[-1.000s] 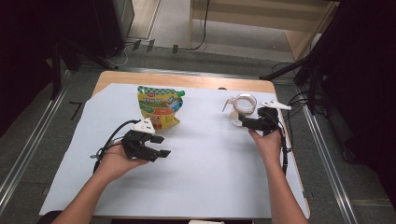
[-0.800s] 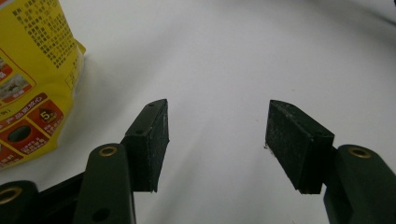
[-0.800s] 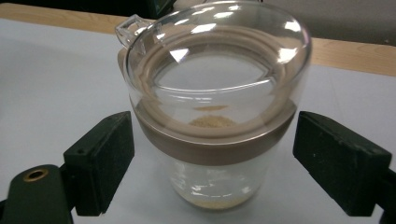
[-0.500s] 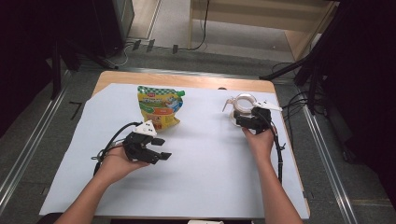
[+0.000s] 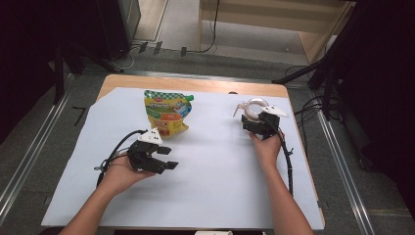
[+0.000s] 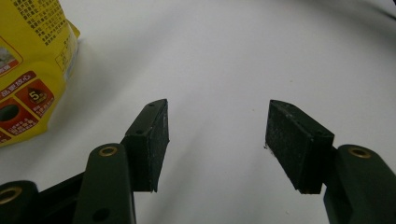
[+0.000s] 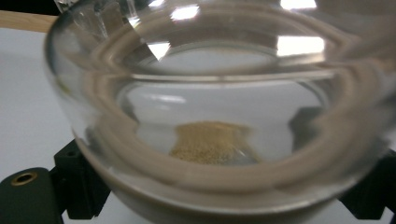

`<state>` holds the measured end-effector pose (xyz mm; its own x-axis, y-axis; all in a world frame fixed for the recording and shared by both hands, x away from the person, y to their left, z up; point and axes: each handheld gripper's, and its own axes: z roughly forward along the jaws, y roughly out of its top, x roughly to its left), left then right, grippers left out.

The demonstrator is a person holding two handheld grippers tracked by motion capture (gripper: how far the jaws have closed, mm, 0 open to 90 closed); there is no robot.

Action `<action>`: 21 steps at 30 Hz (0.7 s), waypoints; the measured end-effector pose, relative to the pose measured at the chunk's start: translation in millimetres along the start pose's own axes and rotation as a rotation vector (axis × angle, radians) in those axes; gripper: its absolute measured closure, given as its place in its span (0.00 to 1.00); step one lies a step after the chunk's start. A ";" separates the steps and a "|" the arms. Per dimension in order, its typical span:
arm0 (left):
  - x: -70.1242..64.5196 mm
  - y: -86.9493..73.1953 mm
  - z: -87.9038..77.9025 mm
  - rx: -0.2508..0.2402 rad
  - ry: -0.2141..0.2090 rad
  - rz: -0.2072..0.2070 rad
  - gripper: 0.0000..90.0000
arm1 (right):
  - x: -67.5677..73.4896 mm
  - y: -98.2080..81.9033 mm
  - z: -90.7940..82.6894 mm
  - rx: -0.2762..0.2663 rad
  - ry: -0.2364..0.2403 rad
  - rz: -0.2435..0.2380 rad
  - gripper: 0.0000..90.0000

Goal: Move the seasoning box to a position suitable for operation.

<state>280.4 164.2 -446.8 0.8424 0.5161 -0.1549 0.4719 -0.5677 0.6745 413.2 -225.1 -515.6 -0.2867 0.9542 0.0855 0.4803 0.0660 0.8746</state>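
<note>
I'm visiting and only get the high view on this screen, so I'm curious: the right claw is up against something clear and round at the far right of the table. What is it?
Observer: A clear glass bowl. The right gripper view looks straight through its wall, with the right claw at its side.
Operator: Is anything inside it?
Observer: Yes, a small heap of tan grains on its bottom.
Operator: Has the claw gripped it?
Observer: The black jaws stand on either side of the bowl, but whether they press the glass I cannot tell.
Operator: And the left claw?
Observer: Open and empty over the white sheet; the yellow pouch lies off to one side, untouched.
</note>
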 end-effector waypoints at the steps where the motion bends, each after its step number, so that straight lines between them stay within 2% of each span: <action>1: 0.3 -0.2 -0.4 0.001 0.000 0.000 0.45 | 0.9 -0.1 1.5 0.000 -0.003 -0.001 0.11; 6: 0.9 -1.0 -0.8 0.001 0.000 -0.002 0.45 | 2.0 -0.5 4.0 -0.012 -0.012 -0.030 0.12; 13: -0.5 0.2 1.6 0.007 -0.006 0.002 0.45 | 0.8 -2.0 7.2 -0.020 -0.002 0.000 0.12; 21: -1.1 0.4 2.1 0.008 -0.007 0.003 0.45 | 2.1 -1.9 7.1 -0.020 -0.015 -0.012 0.13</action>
<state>280.3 162.1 -447.9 0.8454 0.5102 -0.1581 0.4716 -0.5741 0.6693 417.6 -221.1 -520.5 -0.2799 0.9576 0.0677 0.4602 0.0720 0.8849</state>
